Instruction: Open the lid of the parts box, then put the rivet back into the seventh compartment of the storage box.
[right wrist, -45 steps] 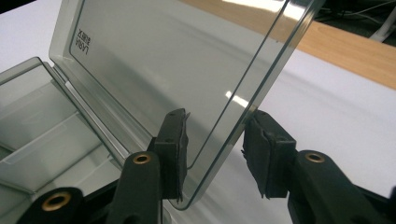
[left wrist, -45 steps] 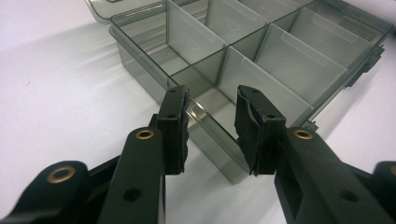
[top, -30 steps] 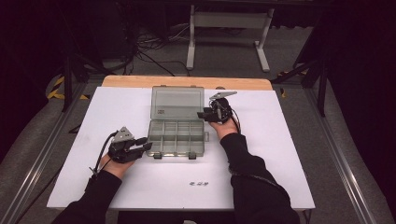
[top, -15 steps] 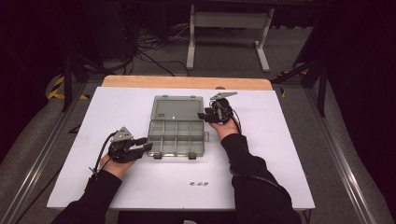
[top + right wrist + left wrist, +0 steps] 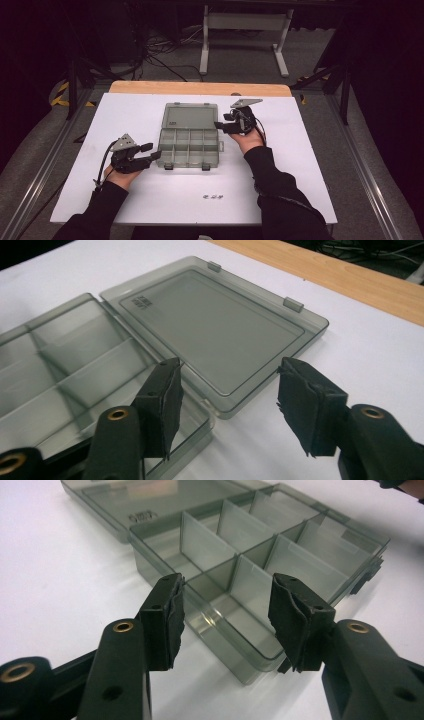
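1. Closest to me is my left tool, sitting at the near left corner of the organizer box. Its jaws have just been opening and now stand apart, nothing pinched. In the left gripper view that near corner of the box sits in the gap between the pads, but the pads aren't pressing on it.

2. The organizer box is a smoky clear plastic one, lying flat on the white counter, roughly in the middle of it. The tray half is the near part, split by dividers into small compartments, all of them bare as far as I can see.

3. Two dark latches hang off the near edge of the box tray.

4. My right tool is at the right side of the box, about level with the hinge line where tray meets lid. Jaws have just been opening here too, and they're apart with nothing gripped. The right gripper view looks over the right-hand corner of the lid between the pads, no contact.

5. The lid is flipped fully open, lying flat on the counter on the far side of the box tray, inside face up.

6. Past the lid, the counter's bare wooden edge runs along the far side.
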Available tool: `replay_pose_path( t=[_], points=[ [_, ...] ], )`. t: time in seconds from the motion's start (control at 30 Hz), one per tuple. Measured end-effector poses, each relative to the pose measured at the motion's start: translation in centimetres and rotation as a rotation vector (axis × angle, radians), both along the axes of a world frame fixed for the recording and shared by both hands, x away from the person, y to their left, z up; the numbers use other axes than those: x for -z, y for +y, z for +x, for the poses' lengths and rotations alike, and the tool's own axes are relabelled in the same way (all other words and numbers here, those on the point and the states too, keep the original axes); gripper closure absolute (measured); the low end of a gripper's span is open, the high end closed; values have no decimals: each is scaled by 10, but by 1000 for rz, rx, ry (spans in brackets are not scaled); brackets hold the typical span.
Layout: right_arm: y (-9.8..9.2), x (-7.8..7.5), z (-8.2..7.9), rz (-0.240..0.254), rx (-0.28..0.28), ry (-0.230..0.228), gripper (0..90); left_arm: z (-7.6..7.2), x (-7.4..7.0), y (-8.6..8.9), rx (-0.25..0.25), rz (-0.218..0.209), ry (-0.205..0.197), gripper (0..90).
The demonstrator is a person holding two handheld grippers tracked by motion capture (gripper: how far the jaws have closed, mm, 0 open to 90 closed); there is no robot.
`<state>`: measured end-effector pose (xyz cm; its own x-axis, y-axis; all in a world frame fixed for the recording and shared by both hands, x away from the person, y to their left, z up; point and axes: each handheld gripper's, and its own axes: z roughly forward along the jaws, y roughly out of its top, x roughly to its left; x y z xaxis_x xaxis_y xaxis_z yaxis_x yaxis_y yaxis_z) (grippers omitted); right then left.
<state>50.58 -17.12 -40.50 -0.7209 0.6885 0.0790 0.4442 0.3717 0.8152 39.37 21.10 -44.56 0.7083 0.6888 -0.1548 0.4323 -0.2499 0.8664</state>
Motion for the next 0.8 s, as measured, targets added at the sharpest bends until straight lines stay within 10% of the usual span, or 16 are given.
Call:
replay_pose_path(
  t=[0.8],
  points=[
    [-9, -43, -77, 15, -150, -102, 354, -23, -11, 15, 0, -40, -87, 224]
  ],
)
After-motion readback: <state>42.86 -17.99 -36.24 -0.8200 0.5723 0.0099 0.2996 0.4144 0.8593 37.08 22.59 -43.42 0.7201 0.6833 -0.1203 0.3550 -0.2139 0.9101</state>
